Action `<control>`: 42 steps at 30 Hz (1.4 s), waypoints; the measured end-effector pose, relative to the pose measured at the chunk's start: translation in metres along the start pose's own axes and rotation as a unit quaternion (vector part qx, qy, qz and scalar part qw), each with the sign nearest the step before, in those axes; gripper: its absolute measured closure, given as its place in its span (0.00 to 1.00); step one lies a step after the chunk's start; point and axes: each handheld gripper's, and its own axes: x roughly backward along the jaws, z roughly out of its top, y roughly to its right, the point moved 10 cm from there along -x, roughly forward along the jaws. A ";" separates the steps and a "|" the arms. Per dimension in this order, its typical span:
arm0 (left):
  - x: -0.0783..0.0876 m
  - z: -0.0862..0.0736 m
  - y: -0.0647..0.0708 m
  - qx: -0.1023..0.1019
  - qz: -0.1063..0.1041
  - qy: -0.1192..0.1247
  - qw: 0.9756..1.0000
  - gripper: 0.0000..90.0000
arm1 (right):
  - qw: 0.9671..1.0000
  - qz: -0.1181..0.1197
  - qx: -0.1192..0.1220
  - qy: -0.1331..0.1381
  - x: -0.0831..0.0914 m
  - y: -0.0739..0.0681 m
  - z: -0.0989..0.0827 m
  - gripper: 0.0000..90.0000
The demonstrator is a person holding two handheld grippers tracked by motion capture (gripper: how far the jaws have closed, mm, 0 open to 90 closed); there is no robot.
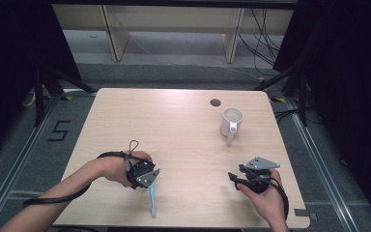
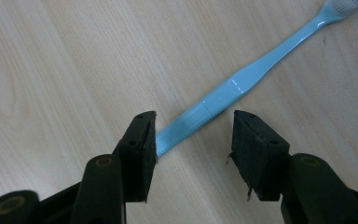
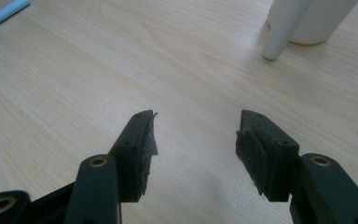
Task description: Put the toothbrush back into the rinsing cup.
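A light blue toothbrush [image 2: 242, 81] lies flat on the wooden table [image 1: 174, 130], near the front edge in the high view [image 1: 152, 198]. My left gripper [image 2: 193, 135] is open, low over the table, with the handle's end between its jaws, close to the left one. In the high view the left gripper [image 1: 144, 175] sits just above the toothbrush. A white mug [image 1: 231, 122] with a long handle stands at the back right. My right gripper [image 3: 196, 140] is open with nothing between its jaws, pointing toward the mug [image 3: 307, 21]; it is at the front right [image 1: 251, 178].
A round cable hole [image 1: 215, 102] is in the table near the far edge, behind the mug. Cables trail from both grippers. Wooden furniture legs and loose cables stand on the floor beyond the table.
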 end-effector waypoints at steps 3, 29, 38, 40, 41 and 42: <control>0.001 0.003 -0.001 -0.025 -0.009 -0.013 1.000 0.56 | 1.000 -0.001 0.007 0.007 0.001 0.003 0.002 0.52; -0.009 0.002 -0.007 -0.047 -0.051 -0.027 0.997 0.61 | 1.000 0.009 -0.011 0.003 0.002 -0.002 0.001 0.52; -0.011 0.002 -0.007 -0.049 -0.057 -0.034 0.997 0.61 | 1.000 0.011 0.004 0.003 0.001 -0.001 0.001 0.51; -0.013 0.002 -0.006 -0.048 -0.059 -0.034 0.996 0.60 | 1.000 0.011 0.011 0.003 0.000 -0.001 0.002 0.51; -0.013 0.003 -0.006 -0.048 -0.059 -0.034 0.996 0.60 | 1.000 0.014 0.005 0.001 0.000 -0.003 0.001 0.51; -0.013 0.003 -0.007 -0.047 -0.059 -0.032 0.997 0.59 | 1.000 0.013 0.012 0.002 0.000 -0.002 0.002 0.51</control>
